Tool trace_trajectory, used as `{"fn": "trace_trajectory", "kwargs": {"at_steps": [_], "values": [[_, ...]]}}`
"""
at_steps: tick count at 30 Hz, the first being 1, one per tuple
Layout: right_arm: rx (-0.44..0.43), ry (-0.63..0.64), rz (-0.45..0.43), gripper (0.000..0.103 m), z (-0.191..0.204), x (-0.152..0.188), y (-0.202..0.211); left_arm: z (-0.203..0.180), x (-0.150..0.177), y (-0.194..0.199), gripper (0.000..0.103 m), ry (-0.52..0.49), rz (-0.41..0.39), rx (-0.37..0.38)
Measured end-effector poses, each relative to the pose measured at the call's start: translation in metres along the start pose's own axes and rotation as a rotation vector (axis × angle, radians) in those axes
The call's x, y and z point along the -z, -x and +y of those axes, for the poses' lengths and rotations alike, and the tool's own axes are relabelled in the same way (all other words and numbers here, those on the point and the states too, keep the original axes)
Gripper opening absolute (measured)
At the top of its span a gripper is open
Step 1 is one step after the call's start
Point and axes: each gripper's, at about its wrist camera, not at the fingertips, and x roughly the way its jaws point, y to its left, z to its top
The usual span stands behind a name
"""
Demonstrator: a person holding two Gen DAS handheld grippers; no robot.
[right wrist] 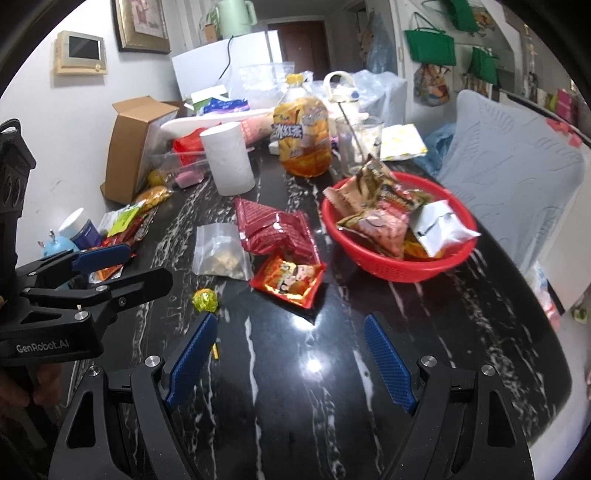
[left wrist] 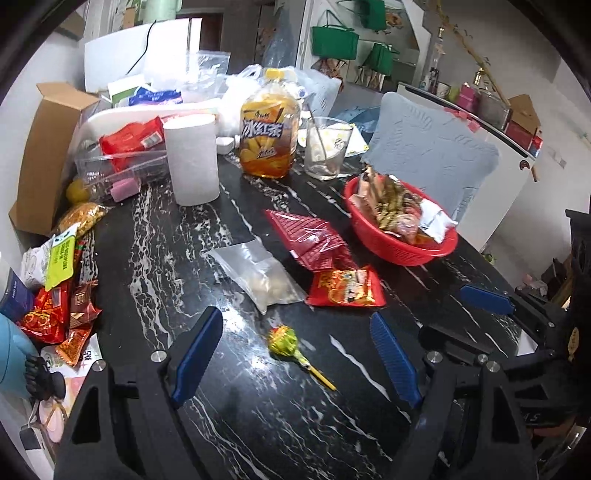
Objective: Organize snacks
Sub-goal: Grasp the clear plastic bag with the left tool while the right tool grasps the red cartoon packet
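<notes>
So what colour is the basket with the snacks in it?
Red. The basket is a bright red plastic mesh, clearest in the right wrist view.

The left gripper (left wrist: 297, 356) is spread wide, its blue pads (left wrist: 197, 354) angled outward, holding nothing. The right gripper (right wrist: 291, 360) is likewise wide apart and empty. Each shows at the other's side, the left gripper low at the right one's left.

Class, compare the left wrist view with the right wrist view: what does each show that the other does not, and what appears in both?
Only the left wrist view shows the lollipop's full yellow stick. Only the right wrist view shows the wall intercom panel and framed picture. Both show the red basket of snacks, iced tea bottle, paper roll, and both open grippers, left gripper and right gripper.
</notes>
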Motion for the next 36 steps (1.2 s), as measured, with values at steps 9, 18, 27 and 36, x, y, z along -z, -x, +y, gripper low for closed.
{"fn": "trace_trajectory", "kwargs": {"at_steps": [9, 18, 27, 36], "values": [[-0.031, -0.015, 0.088, 0.083, -0.002, -0.012, -0.048, 0.020, -0.004, -0.023, 0.082, 0.019, 0.015, -0.047], [-0.029, -0.043, 0.147, 0.083, 0.002, -0.022, -0.093, 0.044, -0.002, -0.037, 0.082, 0.086, 0.033, -0.055], [0.001, -0.076, 0.162, 0.083, 0.002, -0.034, -0.120, 0.061, -0.002, -0.042, 0.082, 0.129, 0.029, -0.054], [0.058, -0.009, 0.150, 0.046, 0.006, -0.033, -0.126, 0.056, -0.008, -0.057, 0.082, 0.120, 0.048, -0.009]]}}
